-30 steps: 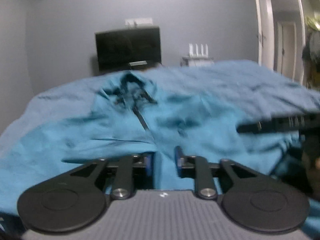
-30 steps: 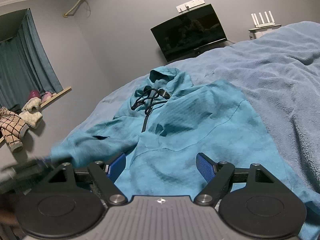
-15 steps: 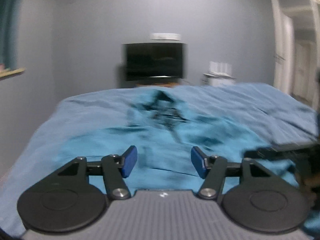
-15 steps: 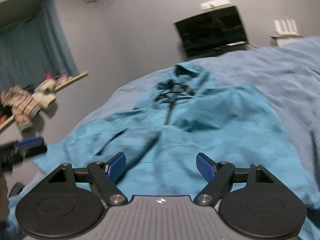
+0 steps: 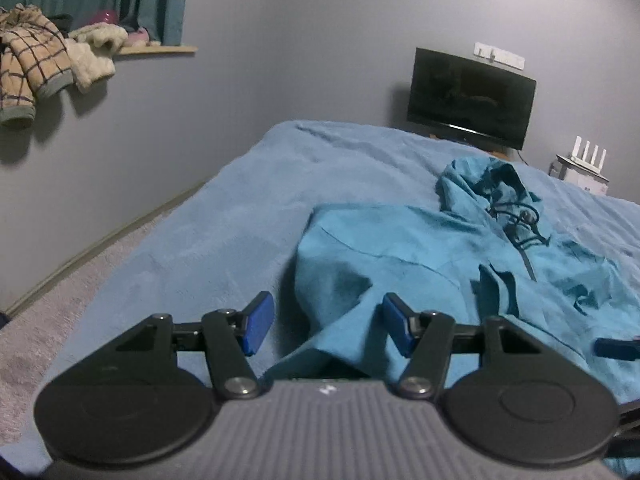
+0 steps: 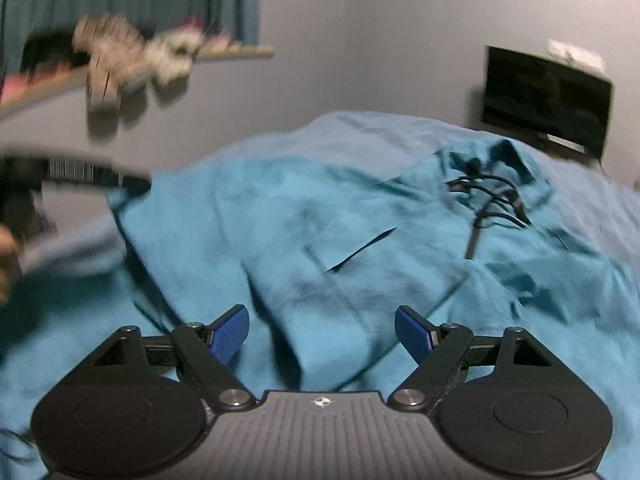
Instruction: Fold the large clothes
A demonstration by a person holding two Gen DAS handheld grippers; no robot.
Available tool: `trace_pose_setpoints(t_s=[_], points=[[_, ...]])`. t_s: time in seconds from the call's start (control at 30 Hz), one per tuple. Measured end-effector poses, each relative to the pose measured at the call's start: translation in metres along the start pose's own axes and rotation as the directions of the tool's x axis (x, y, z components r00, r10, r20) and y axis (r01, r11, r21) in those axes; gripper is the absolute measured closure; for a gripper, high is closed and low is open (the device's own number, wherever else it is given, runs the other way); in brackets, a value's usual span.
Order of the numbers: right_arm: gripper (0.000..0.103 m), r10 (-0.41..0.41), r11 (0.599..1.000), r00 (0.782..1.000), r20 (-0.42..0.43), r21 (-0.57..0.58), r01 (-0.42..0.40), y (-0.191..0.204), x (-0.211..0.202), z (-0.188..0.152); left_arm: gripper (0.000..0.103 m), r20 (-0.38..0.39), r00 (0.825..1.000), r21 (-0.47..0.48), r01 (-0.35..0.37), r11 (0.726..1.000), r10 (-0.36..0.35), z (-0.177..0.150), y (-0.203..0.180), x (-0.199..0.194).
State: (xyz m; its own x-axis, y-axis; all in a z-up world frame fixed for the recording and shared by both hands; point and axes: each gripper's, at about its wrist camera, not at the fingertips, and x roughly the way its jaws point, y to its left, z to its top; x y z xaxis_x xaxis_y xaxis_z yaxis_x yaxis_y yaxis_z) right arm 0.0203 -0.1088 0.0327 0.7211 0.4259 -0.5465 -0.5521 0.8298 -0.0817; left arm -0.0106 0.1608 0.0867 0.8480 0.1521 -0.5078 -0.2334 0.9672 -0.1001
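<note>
Both my grippers are swinging over toward the window side of the bed since a second ago, so the teal hooded pullover (image 5: 420, 248) is now sitting right of centre in both views. It is lying face up on the blue fleece blanket (image 5: 208, 240), hood toward the black television (image 5: 470, 98), rumpled, with no clean fold showing; I judge nearly all the folding is left. My left gripper (image 5: 326, 328) is tilting downward, fingers apart over the near sleeve edge, gripping nothing. My right gripper (image 6: 322, 334) is also tilting down, its jaws closing slightly yet wide, cloth beneath but unpinched.
</note>
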Motion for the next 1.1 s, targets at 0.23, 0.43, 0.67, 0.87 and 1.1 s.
trace_pose_setpoints(t_s=[0.23,0.43,0.67,0.87,1.1], points=[[0.091,-0.106,0.994,0.994,0.017,0.0,0.106,-0.014,-0.003,0.002,0.045,-0.049,0.998,0.042,0.029,0.999,-0.027,-0.006,-0.011,0.024],[0.098,-0.228,0.933,0.969,0.092,0.307,0.19,-0.093,-0.062,-0.017,0.043,-0.067,0.996,0.086,0.064,0.994,-0.058,-0.009,-0.025,0.026],[0.099,-0.15,0.485,0.987,-0.063,0.865,0.128,-0.186,-0.078,-0.121,0.043,-0.219,0.975,0.192,0.075,0.979,-0.032,-0.03,-0.047,0.052],[0.086,-0.164,0.431,0.986,-0.029,0.897,0.098,-0.193,-0.091,-0.136,0.043,-0.231,0.973,0.206,0.073,0.976,-0.024,-0.034,-0.047,0.054],[0.051,-0.185,0.471,0.983,-0.013,0.877,0.1,-0.201,-0.086,-0.121,0.043,-0.233,0.972,0.199,0.072,0.977,-0.024,-0.033,-0.047,0.055]])
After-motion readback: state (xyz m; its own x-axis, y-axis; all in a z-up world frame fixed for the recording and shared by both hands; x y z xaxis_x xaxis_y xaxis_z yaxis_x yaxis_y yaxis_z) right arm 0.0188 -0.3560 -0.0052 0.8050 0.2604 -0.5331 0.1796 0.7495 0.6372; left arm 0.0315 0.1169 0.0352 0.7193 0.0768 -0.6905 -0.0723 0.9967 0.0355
